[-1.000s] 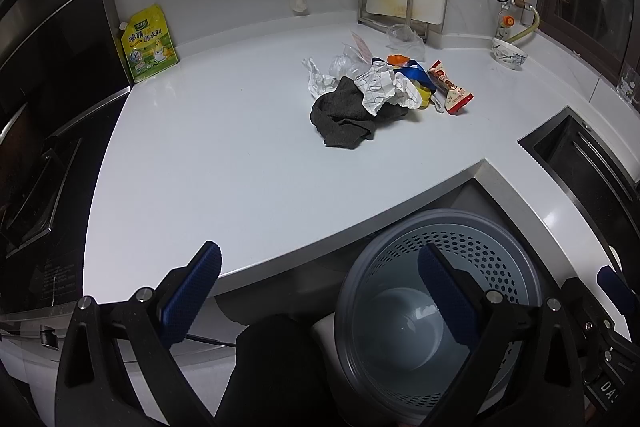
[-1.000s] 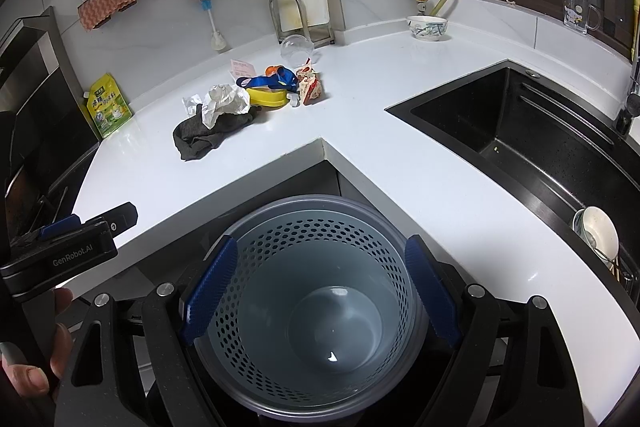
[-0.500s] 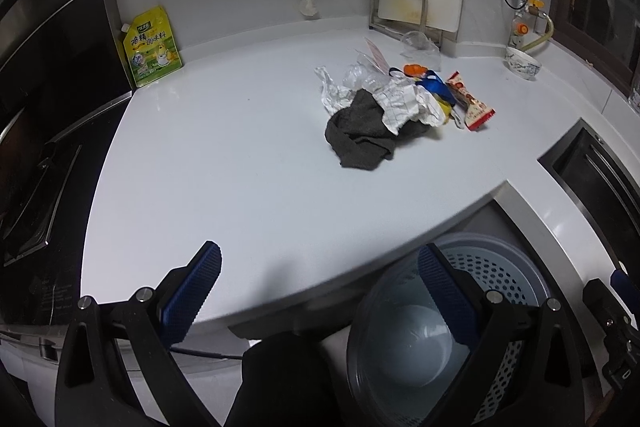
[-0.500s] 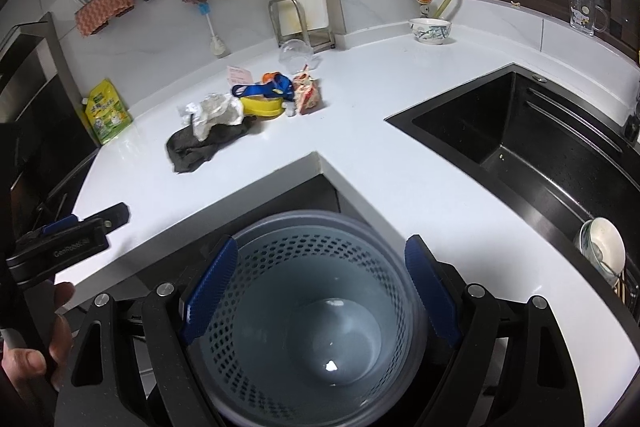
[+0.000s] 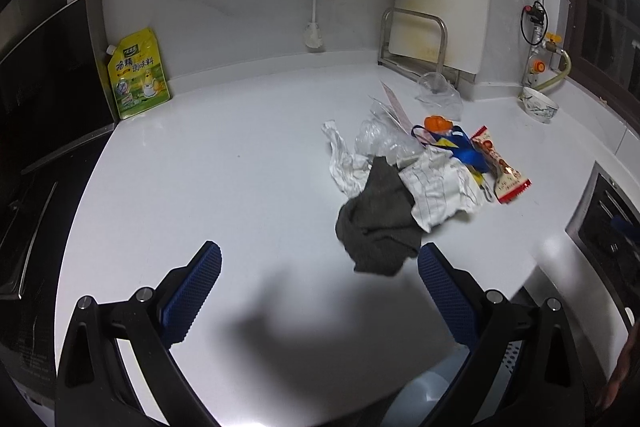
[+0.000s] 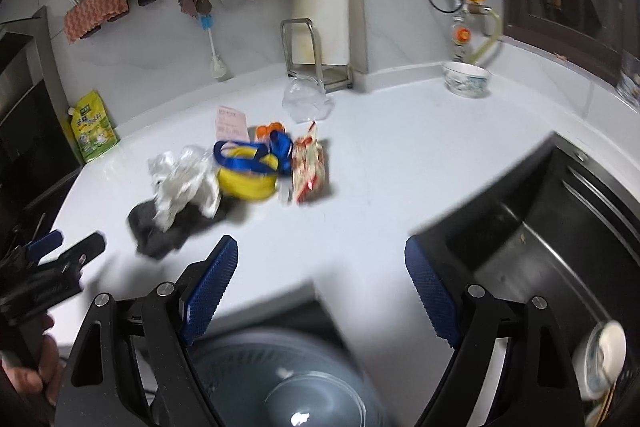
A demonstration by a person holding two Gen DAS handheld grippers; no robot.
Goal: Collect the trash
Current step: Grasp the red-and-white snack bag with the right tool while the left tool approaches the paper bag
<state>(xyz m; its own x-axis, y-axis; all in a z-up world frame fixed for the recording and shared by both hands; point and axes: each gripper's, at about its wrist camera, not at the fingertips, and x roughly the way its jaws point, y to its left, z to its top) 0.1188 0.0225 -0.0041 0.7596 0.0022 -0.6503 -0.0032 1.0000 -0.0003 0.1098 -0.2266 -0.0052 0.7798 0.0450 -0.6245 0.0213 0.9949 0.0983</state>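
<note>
Left wrist view: both grippers (image 5: 319, 291) (image 6: 320, 287) wide open, empty, above trash pile (image 5: 416, 179)

Trash pile (image 5: 424, 171) mid-counter, crumpled paper (image 5: 440, 189) over grey rag (image 5: 376, 231), grey bin (image 6: 280, 379) below

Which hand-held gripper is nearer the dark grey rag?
Left. The left hand-held gripper hovers open just short of the rag; the right hand-held gripper, also open, sits farther back, rightward.

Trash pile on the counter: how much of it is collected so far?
None yet. The gray bin below the counter edge looks empty. Both grippers, left gripper and right gripper, are open, holding nothing. The dark cloth, crumpled paper and snack wrapper remain on the counter.
</note>
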